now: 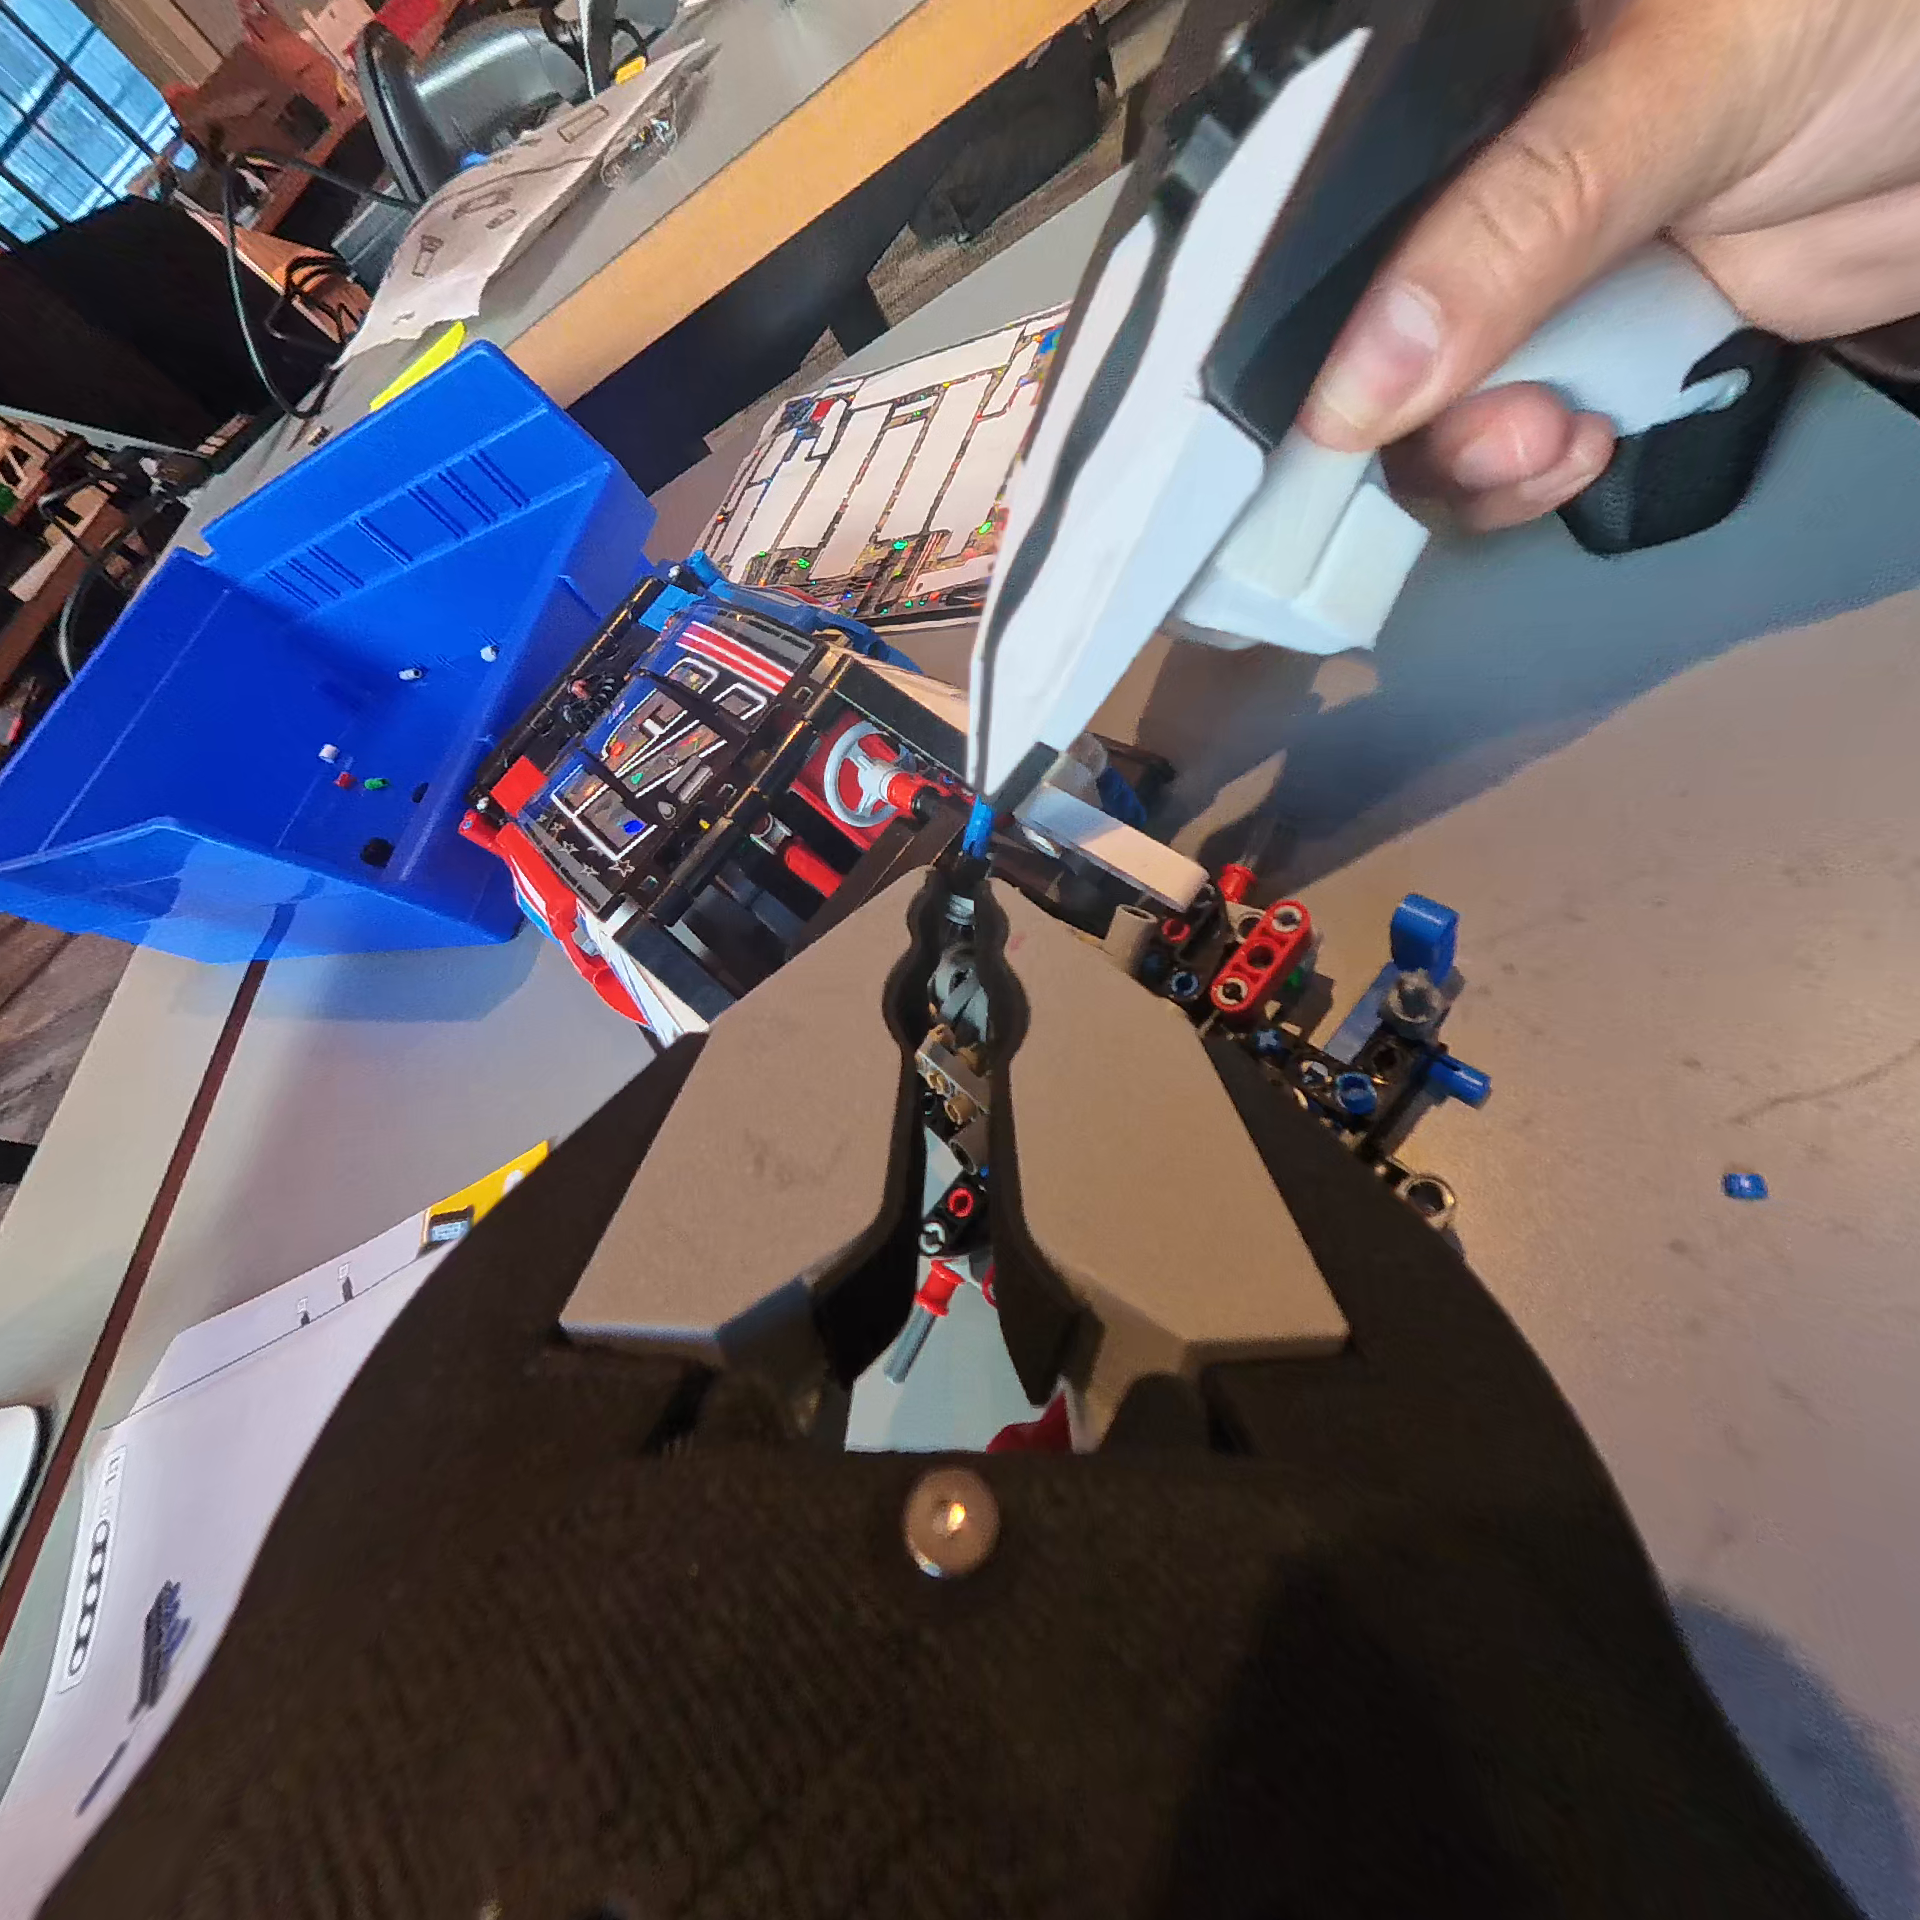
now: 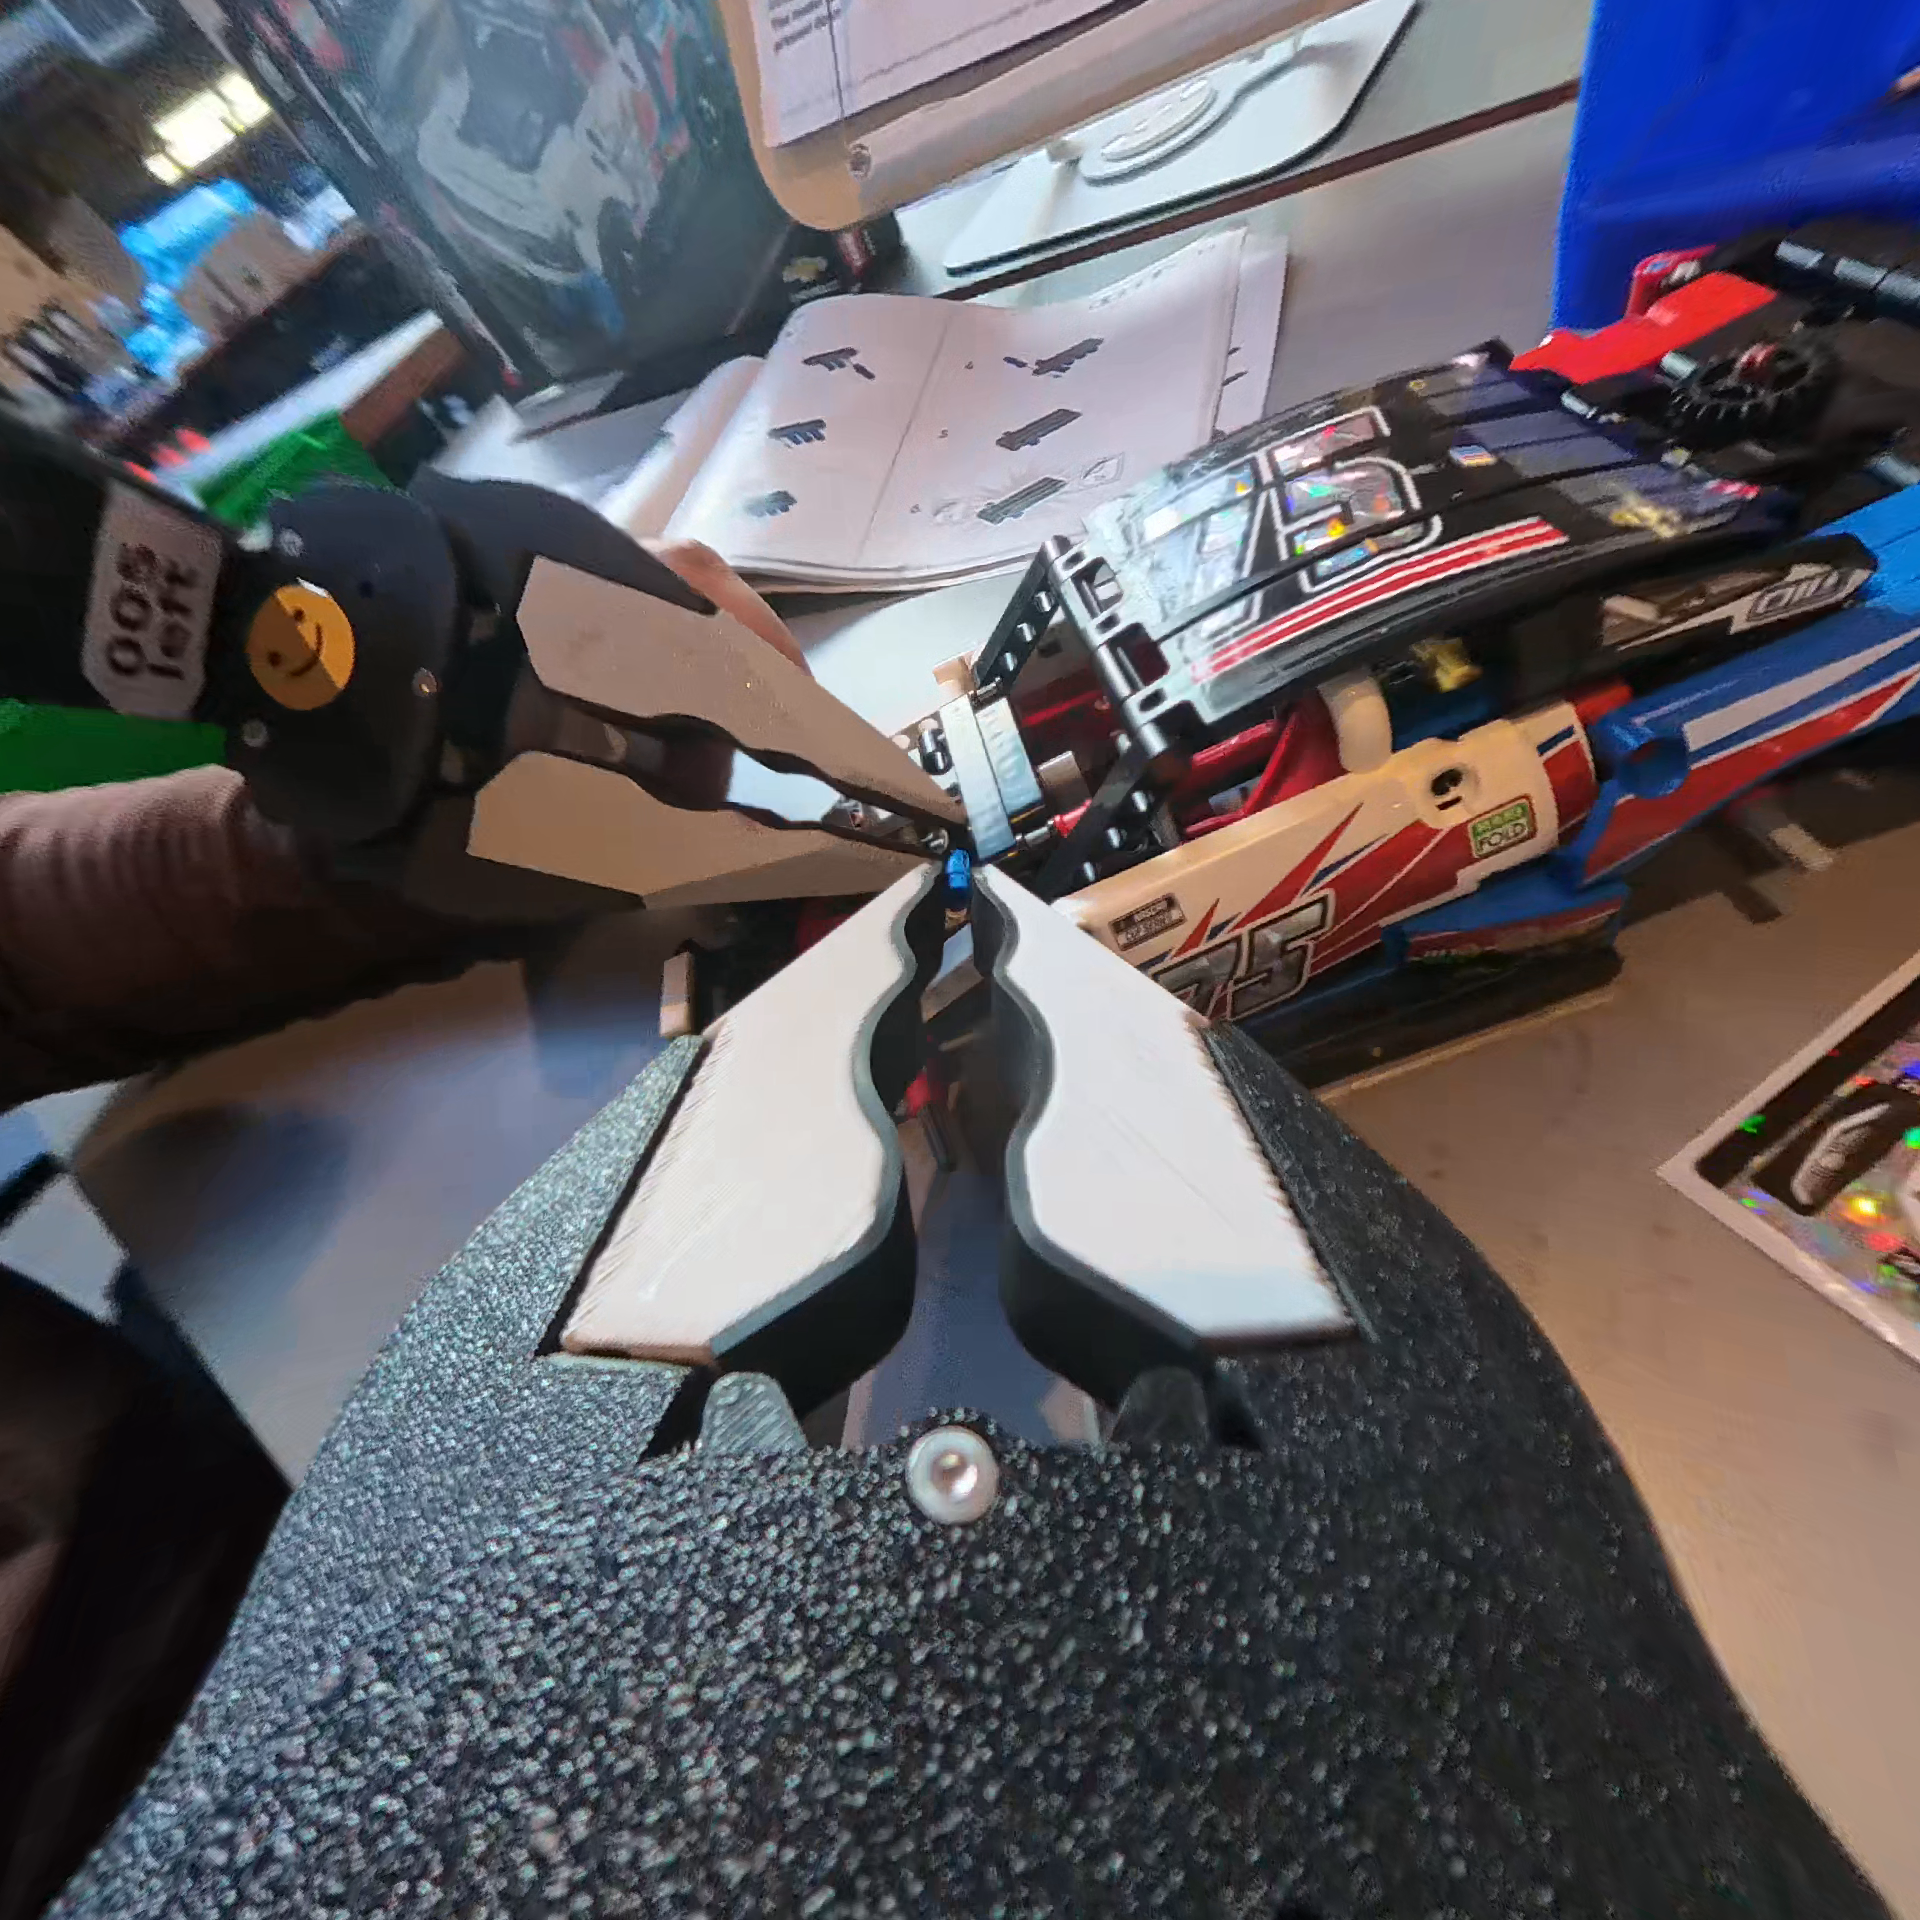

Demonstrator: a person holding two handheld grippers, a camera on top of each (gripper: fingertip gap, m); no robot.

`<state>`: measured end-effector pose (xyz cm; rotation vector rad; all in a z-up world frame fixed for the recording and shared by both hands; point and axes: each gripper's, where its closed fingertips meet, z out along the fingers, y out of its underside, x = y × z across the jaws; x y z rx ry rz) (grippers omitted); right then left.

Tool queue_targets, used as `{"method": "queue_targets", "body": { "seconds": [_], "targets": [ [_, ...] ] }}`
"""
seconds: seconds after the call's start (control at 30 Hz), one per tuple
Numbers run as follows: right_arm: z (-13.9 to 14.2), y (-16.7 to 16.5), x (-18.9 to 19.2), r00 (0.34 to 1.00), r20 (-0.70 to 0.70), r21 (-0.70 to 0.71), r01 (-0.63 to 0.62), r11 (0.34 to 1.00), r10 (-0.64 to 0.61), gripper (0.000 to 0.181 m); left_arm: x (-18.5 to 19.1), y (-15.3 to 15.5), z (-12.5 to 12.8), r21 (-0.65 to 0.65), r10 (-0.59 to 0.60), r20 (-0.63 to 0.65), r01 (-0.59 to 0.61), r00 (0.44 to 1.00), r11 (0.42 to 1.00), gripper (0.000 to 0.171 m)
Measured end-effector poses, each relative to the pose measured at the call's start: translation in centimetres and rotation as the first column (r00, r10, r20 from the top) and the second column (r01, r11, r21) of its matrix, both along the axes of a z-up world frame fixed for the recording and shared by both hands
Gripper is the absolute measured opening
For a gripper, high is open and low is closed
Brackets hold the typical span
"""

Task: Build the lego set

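The lego car point(image 1: 686, 790) lies on its side on the grey table point(image 1: 1621, 894), its black, red and blue stickered body facing up. Its open chassis point(image 1: 1268, 966) of red, blue and black beams runs toward me. My left gripper point(image 1: 961, 899) is shut on a thin part of that chassis. My right gripper point(image 2: 954, 883) is shut on a small blue pin point(image 2: 956, 871) and holds it right at the left gripper's tips point(image 2: 935, 831). In the left wrist view the right gripper point(image 1: 987, 800) comes down from the upper right with the blue pin point(image 1: 975, 836) at its tip.
A blue parts bin point(image 1: 312, 707) holding a few small pieces stands just left of the car. A shiny sticker sheet point(image 1: 883, 488) lies behind it, and an open instruction booklet point(image 2: 935, 436) lies near the left hand. A loose blue piece point(image 1: 1745, 1184) lies on the table to the right. My left and right fingertips are right by each other.
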<state>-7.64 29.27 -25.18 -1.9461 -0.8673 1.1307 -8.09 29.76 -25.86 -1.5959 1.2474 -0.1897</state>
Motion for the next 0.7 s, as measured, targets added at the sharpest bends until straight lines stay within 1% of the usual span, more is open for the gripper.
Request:
{"method": "queue_targets", "body": {
  "seconds": [0.1,0.17,0.23,0.33,0.4,0.43,0.53,0.6,0.63,0.7],
  "targets": [
    [-0.13,-0.22,0.06,0.994,0.109,0.188,0.001,0.982,-0.022,0.004,0.01,-0.02,0.01,-0.016,-0.001,0.017,0.001,1.000,1.000,0.003],
    [-0.33,-0.18,0.08,0.980,0.196,0.330,-0.045,0.943,-0.022,0.005,0.03,-0.02,0.01,-0.027,-0.003,0.025,0.004,1.000,1.000,0.003],
    [-0.45,-0.07,0.14,0.968,0.252,0.422,-0.093,0.902,-0.018,0.005,0.03,-0.01,0.01,-0.029,-0.005,0.027,0.006,1.000,1.000,0.003],
    [-0.71,0.04,0.20,0.956,0.293,0.443,-0.147,0.885,0.012,0.005,0.04,-0.01,0.02,-0.017,-0.007,0.019,0.007,1.000,1.000,0.003],
    [-0.63,0.10,0.22,0.937,0.344,0.448,-0.216,0.868,0.056,0.004,0.04,0.02,0.02,-0.012,-0.009,0.015,0.009,1.000,1.000,0.003],
    [-0.58,0.16,0.23,0.920,0.385,0.461,-0.263,0.848,0.076,0.004,0.04,0.03,0.02,-0.013,-0.010,0.016,0.011,1.000,1.000,0.003],
    [-0.42,0.27,0.24,0.840,0.532,0.502,-0.413,0.760,0.106,0.004,0.07,0.05,-0.01,-0.017,-0.014,0.017,0.015,1.000,1.000,0.003],
    [-0.28,0.31,0.20,0.777,0.616,0.482,-0.504,0.717,0.132,0.004,0.08,0.04,-0.03,-0.012,-0.016,0.012,0.016,1.000,1.000,0.003],
    [-0.24,0.32,0.19,0.748,0.645,0.447,-0.536,0.716,0.157,0.004,0.09,0.04,-0.04,-0.009,-0.016,0.008,0.016,1.000,1.000,0.003],
    [-0.16,0.33,0.17,0.701,0.679,0.350,-0.571,0.743,0.220,0.004,0.10,0.05,-0.05,0.002,-0.016,-0.001,0.016,1.000,1.000,0.003]
  ]
}}
